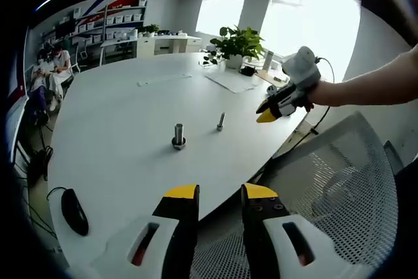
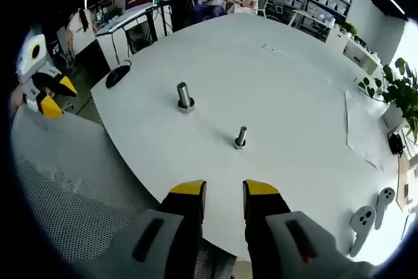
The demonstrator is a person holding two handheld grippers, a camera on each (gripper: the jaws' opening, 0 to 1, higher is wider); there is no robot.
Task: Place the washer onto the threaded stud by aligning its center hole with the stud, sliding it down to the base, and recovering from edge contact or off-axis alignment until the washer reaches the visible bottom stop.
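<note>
Yellow-tipped fingers (image 2: 189, 191) face upright grey threaded stud (image 2: 241, 136).

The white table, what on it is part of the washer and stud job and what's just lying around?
For the job:
- larger stud with a ring at its base
- smaller stud
- left gripper and right gripper, both empty

Lying about:
- computer mouse
- potted plant
- paper sheet
- two white controllers
- mesh chair
</note>
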